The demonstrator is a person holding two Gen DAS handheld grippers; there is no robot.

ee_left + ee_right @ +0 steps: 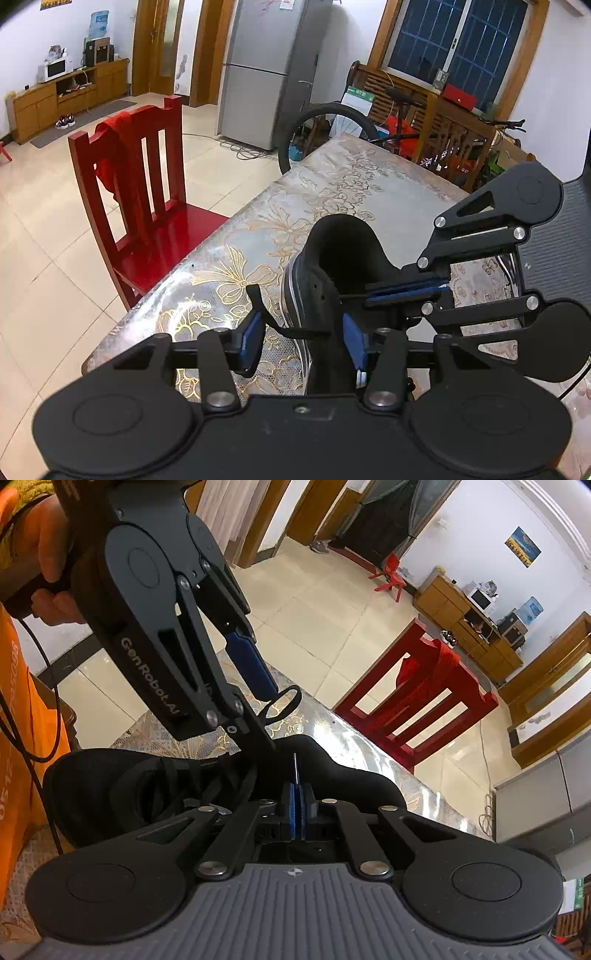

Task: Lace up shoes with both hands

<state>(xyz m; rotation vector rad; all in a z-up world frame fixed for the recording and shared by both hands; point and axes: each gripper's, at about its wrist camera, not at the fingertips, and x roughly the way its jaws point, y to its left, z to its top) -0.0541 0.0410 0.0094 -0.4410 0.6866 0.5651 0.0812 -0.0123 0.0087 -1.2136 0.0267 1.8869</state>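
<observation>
A black shoe [343,251] stands on the flower-patterned table [351,173], heel opening towards the left wrist camera. My left gripper [303,326] is open over the shoe's side. A loop of black lace [291,330] runs between its blue pads, and neither pad presses on it. In the right wrist view the left gripper [269,716] comes down from the upper left, with the lace loop [291,698] at its tips. My right gripper [297,794] is shut over the shoe [92,786], and a thin lace end [295,768] sticks up from its pads. It enters the left wrist view as the right gripper [369,295].
A red wooden chair [147,184] with red cloth on its back stands at the table's left edge. A bicycle [332,122] and a wooden bench stand past the far end, with a grey fridge [266,66] behind. A hand [48,554] holds the left gripper's handle.
</observation>
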